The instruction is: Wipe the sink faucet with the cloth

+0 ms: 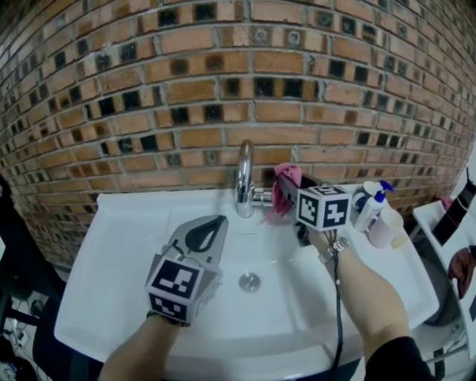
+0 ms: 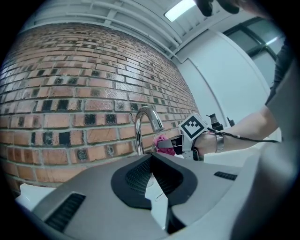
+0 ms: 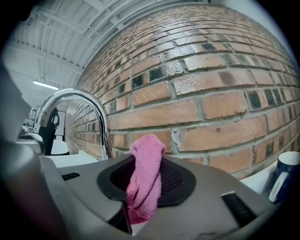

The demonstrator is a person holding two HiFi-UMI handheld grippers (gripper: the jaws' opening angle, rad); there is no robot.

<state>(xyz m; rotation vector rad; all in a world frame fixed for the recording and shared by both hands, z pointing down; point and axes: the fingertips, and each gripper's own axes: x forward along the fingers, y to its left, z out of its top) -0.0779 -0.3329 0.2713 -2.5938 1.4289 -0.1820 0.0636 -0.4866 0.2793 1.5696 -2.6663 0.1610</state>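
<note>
- right tongs (image 1: 281, 195) pinched the cloth (image 1: 288, 177) beside the faucet (image 1: 244, 175); a narrow pinch could have let it slip during wiping.
- left tongs (image 1: 212, 227) were pressed together, empty.

Light is soft and even in the head view. The white sink (image 1: 126, 245) comes out bright but not blown, and shadows in the basin are faint. There's heavy fisheye everywhere: the brick wall (image 1: 223, 89) bows hard toward the edges, and both gripper views have black vignetted corners. Light comes from overhead, with a ceiling strip light (image 2: 180, 9) glaring white in the left gripper view. The faucet (image 3: 89, 101) throws bright chrome reflections. The left hand-held gripper (image 2: 151, 161) looks a bit soft up close, while the pink cloth (image 3: 145, 183) stays fairly crisp.
</note>
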